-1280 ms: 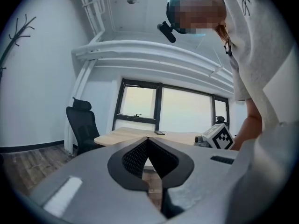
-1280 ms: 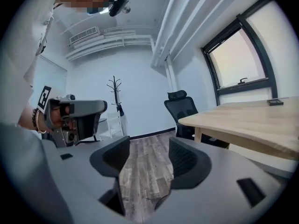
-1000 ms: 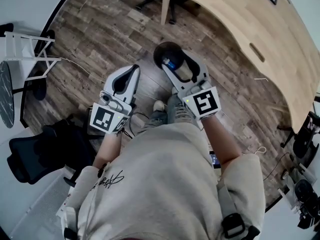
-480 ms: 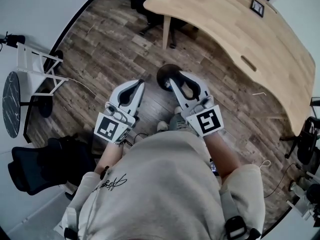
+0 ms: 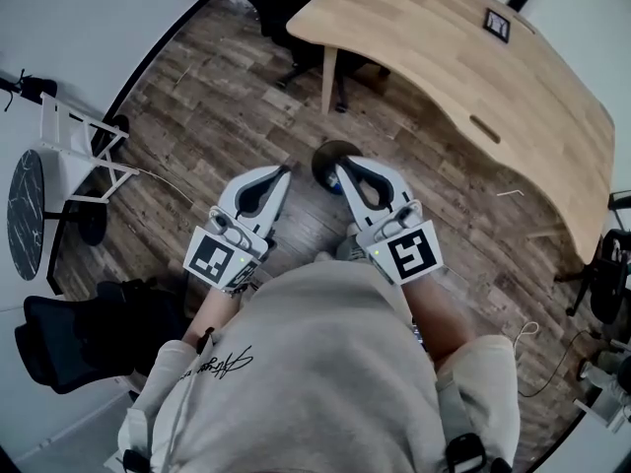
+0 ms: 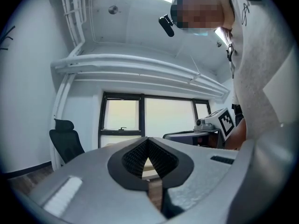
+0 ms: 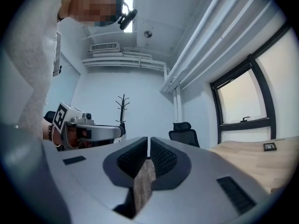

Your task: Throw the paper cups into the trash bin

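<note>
Room: wood-plank floor (image 5: 217,97) under pale walls, seen from above.
Side table: round dark top (image 5: 25,215), far left of the trash bin (image 5: 323,158), beside a white frame stand (image 5: 84,146).
Office chair: black (image 5: 59,333), left of the bin and nearer the person.
Left gripper (image 5: 285,169): just left of the bin, held level. Its ribbed pads (image 6: 135,157) meet at the tips, and nothing is between them.
Trash bin: dark and round, on the floor between the gripper tips and the desk. The right gripper covers part of it. A blue patch shows inside, but no cup can be made out there.
Right gripper (image 5: 340,166): its tips lie over the bin's near rim. The jaws have just been closing, and the pads (image 7: 131,160) now stand together with only a hairline slit. It holds nothing.
Person: pale sweatshirt (image 5: 315,363), below the bin in the head view.
Desk: light wood, curved (image 5: 473,67), right of and beyond the bin. A small dark framed item (image 5: 497,25) lies on its far end.
</note>
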A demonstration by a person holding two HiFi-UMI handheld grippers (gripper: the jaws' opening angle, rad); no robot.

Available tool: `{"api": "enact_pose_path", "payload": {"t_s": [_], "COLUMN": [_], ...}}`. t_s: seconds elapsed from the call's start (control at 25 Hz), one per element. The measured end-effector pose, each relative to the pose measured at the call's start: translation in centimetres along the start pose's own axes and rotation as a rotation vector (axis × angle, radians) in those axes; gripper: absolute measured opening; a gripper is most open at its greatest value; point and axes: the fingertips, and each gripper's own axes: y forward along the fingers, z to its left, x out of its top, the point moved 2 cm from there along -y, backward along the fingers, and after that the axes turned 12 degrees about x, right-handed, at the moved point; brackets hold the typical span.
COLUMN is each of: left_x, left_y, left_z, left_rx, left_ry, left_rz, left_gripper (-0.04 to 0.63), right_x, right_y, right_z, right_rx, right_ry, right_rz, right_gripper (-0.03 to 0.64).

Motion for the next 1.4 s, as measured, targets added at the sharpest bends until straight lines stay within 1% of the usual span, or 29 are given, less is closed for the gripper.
{"api": "enact_pose_path", "payload": {"t_s": [0.12,0.64,0.88,1.12,1.4], "left_x": [0.5,1.5,1.4,1.6,1.8], "left_y": [-0.7,-2.7,-3.3,-3.8,-3.9], "left_z": [-0.4,-1.3,-1.5,-0.9,-0.7], "left_rx": [-0.018,-0.039,-0.049,-0.049,-0.038], "left_ry": [0.000,0.013,0.005,0.011,0.017], "left_rz": [-0.005,-0.035,-0.028,-0.034,-0.050], "left_gripper": [0.002,0.002,0.002,0.002,0.002], "right_x": [0.6,1.4,1.7,2.1,2.1], "right_y": [-0.1,-1.6,-1.5,-1.3,-1.8], "right_z": [0.8,3.0,3.8,3.6,3.7], "right_rx": [-0.011,-0.040,-0.041,-0.070,-0.080], "right_ry": [-0.015,-0.024,-0.021,-0.032,-0.027], "right_rz": [-0.010,-0.026,-0.033,-0.037,-0.041], "right_gripper": [0.023,0.018,0.018,0.015,0.011]}}
